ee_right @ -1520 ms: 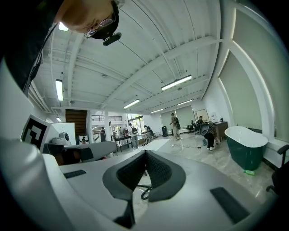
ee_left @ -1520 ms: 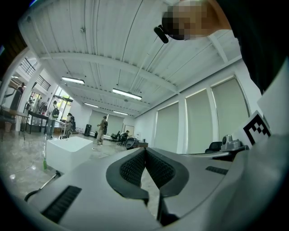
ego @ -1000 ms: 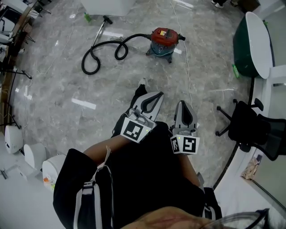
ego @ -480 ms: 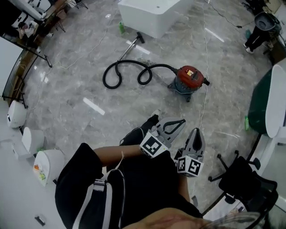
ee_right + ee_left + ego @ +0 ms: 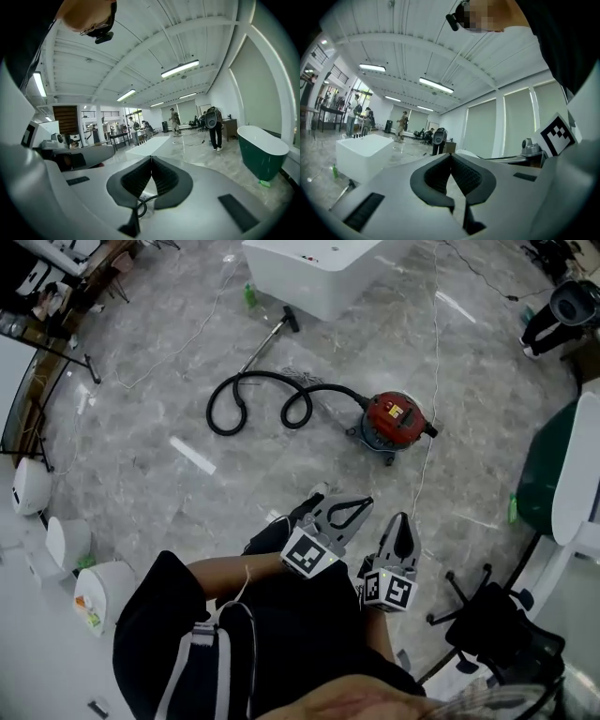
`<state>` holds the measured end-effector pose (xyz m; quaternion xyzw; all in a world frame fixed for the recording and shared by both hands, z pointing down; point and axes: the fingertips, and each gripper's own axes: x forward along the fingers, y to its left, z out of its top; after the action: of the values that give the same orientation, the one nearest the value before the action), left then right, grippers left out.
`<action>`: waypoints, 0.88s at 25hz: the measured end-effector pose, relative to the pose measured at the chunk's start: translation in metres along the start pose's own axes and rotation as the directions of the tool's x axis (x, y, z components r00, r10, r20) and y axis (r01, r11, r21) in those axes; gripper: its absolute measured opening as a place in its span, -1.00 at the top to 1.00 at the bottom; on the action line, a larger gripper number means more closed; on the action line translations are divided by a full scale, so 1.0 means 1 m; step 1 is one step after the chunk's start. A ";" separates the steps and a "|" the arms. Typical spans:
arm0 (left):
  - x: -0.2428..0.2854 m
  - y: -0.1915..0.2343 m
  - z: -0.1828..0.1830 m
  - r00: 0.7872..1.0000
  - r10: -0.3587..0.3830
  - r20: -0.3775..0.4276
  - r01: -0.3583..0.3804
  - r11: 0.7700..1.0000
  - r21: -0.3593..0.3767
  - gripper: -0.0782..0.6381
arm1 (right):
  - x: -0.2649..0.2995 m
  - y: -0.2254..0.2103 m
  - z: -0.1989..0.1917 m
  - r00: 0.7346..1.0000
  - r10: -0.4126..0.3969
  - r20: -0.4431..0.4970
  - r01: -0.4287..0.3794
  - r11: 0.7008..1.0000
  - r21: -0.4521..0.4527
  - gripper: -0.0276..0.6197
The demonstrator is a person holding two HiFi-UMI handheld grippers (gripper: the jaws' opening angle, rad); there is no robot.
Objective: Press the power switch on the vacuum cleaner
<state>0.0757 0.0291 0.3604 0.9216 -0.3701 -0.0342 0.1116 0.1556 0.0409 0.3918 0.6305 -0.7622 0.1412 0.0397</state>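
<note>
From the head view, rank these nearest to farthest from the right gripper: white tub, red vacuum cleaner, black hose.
1. Red vacuum cleaner, straight ahead of the right gripper.
2. Black hose, ahead and leftward.
3. White tub, at the top edge.

Vacuum cleaner (image 5: 394,420): power switch too small to be resolved in head view. White tub (image 5: 309,270) cut off by top edge, green tub (image 5: 536,470) by right edge. Distant people (image 5: 401,124) in gripper views: detail not resolved.
</note>
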 end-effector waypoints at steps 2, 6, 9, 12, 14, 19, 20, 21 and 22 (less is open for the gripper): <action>0.011 0.019 -0.003 1.000 0.004 -0.018 -0.005 0.999 -0.036 0.73 | 0.025 0.004 0.008 1.000 0.009 -0.009 -0.009 1.000 -0.026 0.86; 0.036 0.054 -0.010 0.999 0.022 -0.041 -0.024 0.998 -0.052 0.73 | 0.067 -0.004 0.016 1.000 -0.005 -0.003 0.005 0.999 -0.036 0.86; 0.050 0.072 -0.017 0.998 0.032 -0.062 -0.034 0.999 -0.024 0.73 | 0.084 -0.009 0.014 1.000 -0.011 -0.013 0.011 1.000 -0.003 0.86; 0.054 0.076 -0.017 0.997 0.043 -0.071 -0.044 0.999 -0.013 0.73 | 0.087 -0.010 0.015 1.000 0.001 -0.017 -0.001 1.000 -0.004 0.86; 0.060 0.077 -0.018 0.995 0.047 -0.087 -0.046 0.999 0.006 0.73 | 0.090 -0.011 0.016 1.000 0.005 -0.017 -0.005 1.000 -0.006 0.86; 0.085 0.073 -0.007 0.996 0.060 -0.065 -0.058 0.998 0.030 0.73 | 0.107 -0.027 0.015 0.999 0.035 -0.032 -0.035 0.999 -0.016 0.86; 0.087 0.072 -0.005 0.996 0.061 -0.064 -0.059 0.998 0.032 0.73 | 0.110 -0.029 0.014 0.998 0.041 -0.038 -0.041 0.999 -0.018 0.86; 0.090 0.072 -0.005 0.996 0.064 -0.068 -0.062 0.998 0.033 0.73 | 0.114 -0.032 0.014 0.998 0.047 -0.044 -0.047 0.999 -0.020 0.86; 0.092 0.073 -0.004 0.995 0.069 -0.072 -0.067 0.997 0.033 0.73 | 0.118 -0.033 0.014 0.997 0.053 -0.051 -0.054 0.998 -0.021 0.86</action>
<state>0.0935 -0.0846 0.3834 0.9107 -0.3975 0.0093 0.1120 0.1660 -0.0803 0.4120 0.6055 -0.7792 0.1497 0.0623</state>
